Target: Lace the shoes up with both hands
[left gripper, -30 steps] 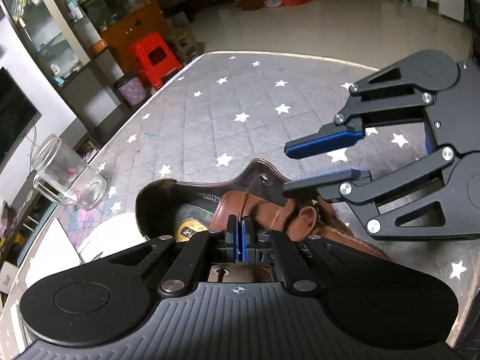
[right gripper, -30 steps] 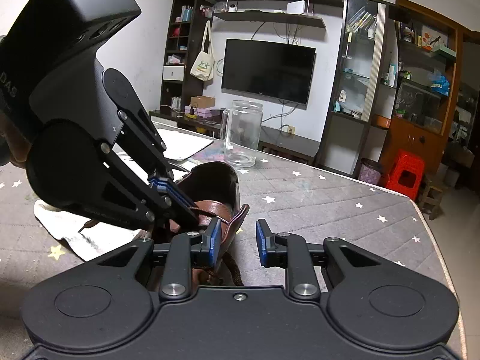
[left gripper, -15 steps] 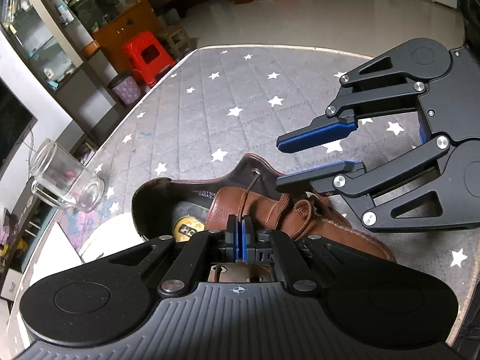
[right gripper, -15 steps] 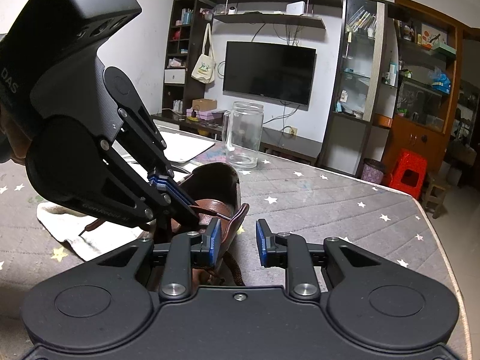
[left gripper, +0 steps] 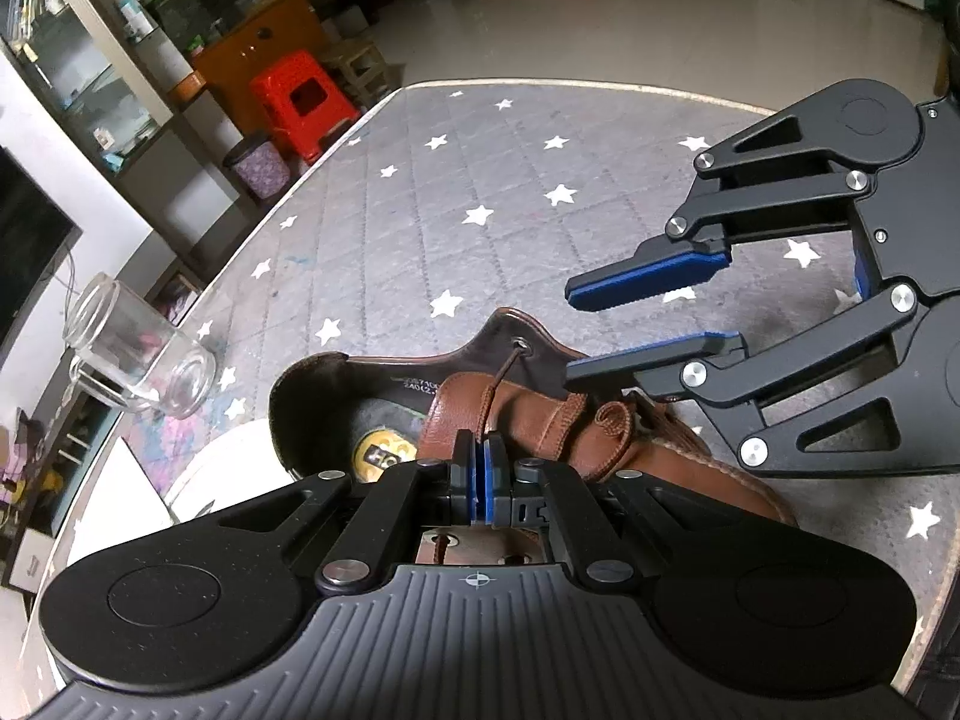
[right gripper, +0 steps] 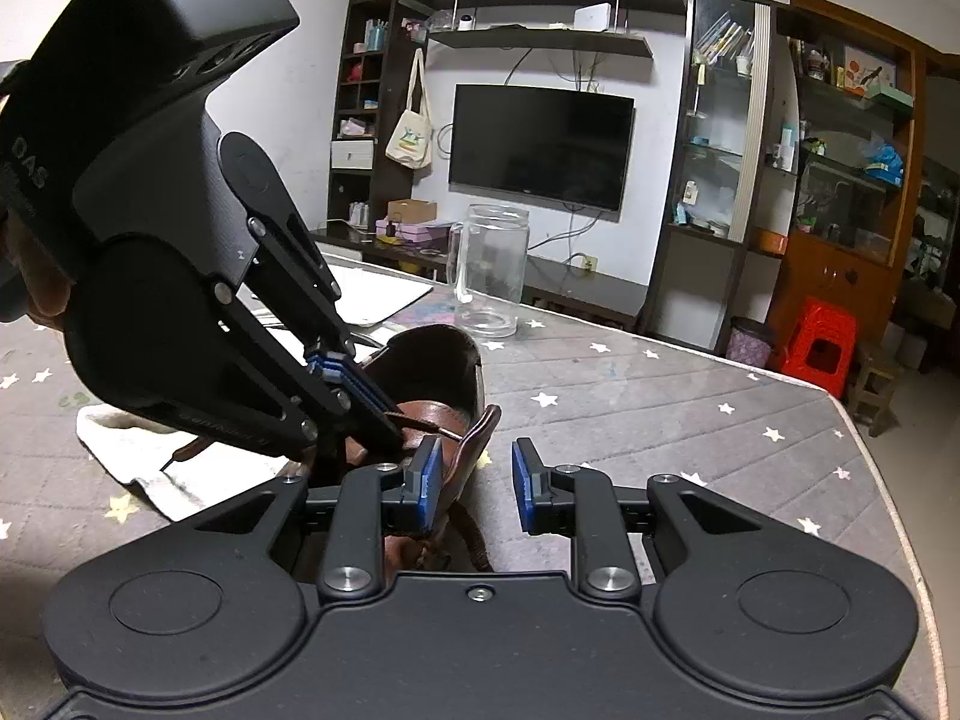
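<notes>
Pinching the lace (left gripper: 493, 402) taut above the shoe (left gripper: 540, 414), the left hand-held gripper (left gripper: 479, 474) is feeding an eyelet; beside the shoe, the right hand-held gripper (left gripper: 606, 330) is waiting spread, empty.

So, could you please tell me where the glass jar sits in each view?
Left wrist: jar at the far left, beyond the shoe's heel.
Right wrist: jar upright at centre, below the TV.
Shared landmark: the red stool.
</notes>
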`<state>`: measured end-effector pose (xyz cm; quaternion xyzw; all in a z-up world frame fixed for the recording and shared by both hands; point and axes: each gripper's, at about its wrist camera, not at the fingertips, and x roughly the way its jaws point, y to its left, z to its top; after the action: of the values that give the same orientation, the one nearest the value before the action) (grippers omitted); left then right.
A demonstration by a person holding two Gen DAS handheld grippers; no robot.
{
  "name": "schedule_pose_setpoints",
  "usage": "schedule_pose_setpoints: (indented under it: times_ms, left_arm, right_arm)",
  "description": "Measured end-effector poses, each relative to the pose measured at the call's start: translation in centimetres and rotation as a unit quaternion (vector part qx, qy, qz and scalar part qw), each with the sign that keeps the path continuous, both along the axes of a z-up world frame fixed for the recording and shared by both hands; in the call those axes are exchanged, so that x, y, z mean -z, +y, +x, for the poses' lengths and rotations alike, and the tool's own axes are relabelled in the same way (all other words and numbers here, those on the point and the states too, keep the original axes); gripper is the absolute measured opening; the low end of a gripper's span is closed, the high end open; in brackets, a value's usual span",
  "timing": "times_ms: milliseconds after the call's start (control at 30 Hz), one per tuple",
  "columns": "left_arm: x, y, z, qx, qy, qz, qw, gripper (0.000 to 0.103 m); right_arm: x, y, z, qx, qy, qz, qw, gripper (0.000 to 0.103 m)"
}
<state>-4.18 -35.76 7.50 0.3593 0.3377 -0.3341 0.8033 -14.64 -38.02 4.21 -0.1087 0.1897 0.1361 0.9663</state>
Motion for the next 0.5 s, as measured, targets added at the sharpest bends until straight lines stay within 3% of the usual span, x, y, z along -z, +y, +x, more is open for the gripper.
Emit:
schedule_pose_setpoints:
  times_ms: [500]
  left_arm:
    - [-0.38, -0.88, -0.29, 0.028, 0.001, -0.003, 0.9996, 0.003]
  right_arm:
    - [-0.18, -0.44, 0.11, -0.020, 0.003, -0.041, 0.999, 0.026]
